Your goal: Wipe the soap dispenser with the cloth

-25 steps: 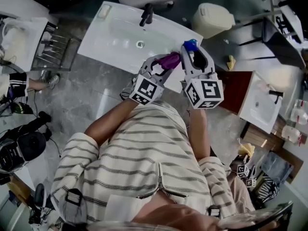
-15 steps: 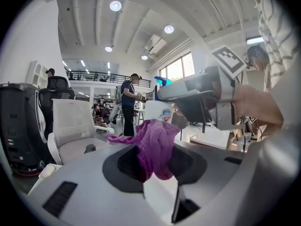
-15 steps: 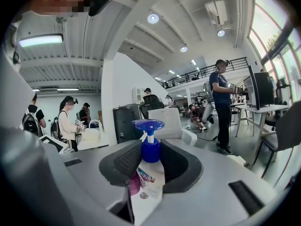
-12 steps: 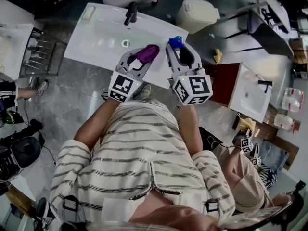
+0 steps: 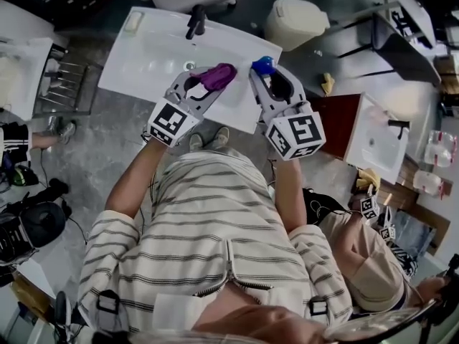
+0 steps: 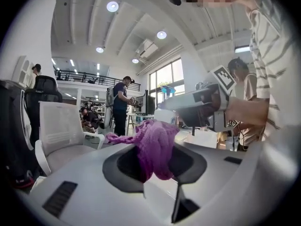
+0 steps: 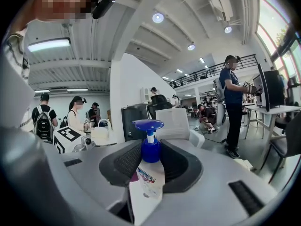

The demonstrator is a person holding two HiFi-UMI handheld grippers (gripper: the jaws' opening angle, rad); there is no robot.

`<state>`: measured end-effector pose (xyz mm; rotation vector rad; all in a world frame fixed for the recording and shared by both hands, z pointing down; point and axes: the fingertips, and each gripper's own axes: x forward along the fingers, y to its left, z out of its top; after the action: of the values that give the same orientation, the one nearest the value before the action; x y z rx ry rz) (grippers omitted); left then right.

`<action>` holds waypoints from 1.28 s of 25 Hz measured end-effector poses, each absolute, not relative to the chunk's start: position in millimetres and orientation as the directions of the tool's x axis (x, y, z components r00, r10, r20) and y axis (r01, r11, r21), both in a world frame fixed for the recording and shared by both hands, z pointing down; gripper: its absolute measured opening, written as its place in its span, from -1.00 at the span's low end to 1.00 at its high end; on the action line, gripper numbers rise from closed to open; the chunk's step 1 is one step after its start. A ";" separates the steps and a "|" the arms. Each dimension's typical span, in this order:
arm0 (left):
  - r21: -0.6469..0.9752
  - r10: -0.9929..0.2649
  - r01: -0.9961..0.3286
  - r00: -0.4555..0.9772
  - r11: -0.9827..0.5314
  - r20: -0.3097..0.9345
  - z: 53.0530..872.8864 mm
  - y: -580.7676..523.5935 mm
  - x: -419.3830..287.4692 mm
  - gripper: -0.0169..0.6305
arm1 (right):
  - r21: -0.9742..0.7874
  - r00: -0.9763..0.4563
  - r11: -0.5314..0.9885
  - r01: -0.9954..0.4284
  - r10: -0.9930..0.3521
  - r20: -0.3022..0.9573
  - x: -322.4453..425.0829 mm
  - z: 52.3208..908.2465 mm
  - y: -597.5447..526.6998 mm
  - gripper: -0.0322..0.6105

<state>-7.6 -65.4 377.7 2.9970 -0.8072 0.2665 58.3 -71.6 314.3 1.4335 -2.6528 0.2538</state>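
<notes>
Bright ceiling lamps (image 6: 112,6) and window (image 6: 165,79) daylight, heavy fisheye bending (dark vignetted corners), head view dimmer, muted.

The purple knitted cloth (image 5: 217,75) is sitting between the jaws of the left gripper (image 5: 203,86) over the near edge of the white rectangular washbasin (image 5: 147,52). Just right of it, the blue-pumped white plastic soap dispenser (image 5: 262,65) is standing in the right gripper (image 5: 267,77) over the near right corner.

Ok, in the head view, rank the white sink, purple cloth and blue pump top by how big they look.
1. white sink, by far the largest
2. purple cloth
3. blue pump top, somewhat smaller than the cloth
</notes>
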 end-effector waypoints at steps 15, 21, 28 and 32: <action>-0.112 -0.167 -0.145 0.957 -0.983 0.236 370.5 -68.9 -1.2 -0.55 | -0.082 -0.698 0.698 -0.712 -0.689 0.197 35.3 321.3 -45.3 -0.51; -0.101 0.001 0.029 0.965 -0.995 0.261 368.2 -60.7 5.6 -0.55 | -0.071 -0.748 0.752 -0.656 -0.634 0.195 26.1 318.8 -30.1 -0.51; -0.043 0.187 0.208 0.937 -0.977 0.295 370.8 -55.2 17.4 -0.55 | -0.049 -0.805 0.810 -0.584 -0.570 0.167 18.1 311.6 -17.6 -0.52; -0.004 0.250 0.263 0.919 -0.965 0.304 377.2 -50.0 22.2 -0.55 | -0.050 -0.820 0.826 -0.562 -0.548 0.167 15.1 312.3 -9.8 -0.52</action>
<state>22.2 -50.0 377.2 3.1211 0.4176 0.4844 15.1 -9.8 312.3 0.8746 -2.8614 0.1459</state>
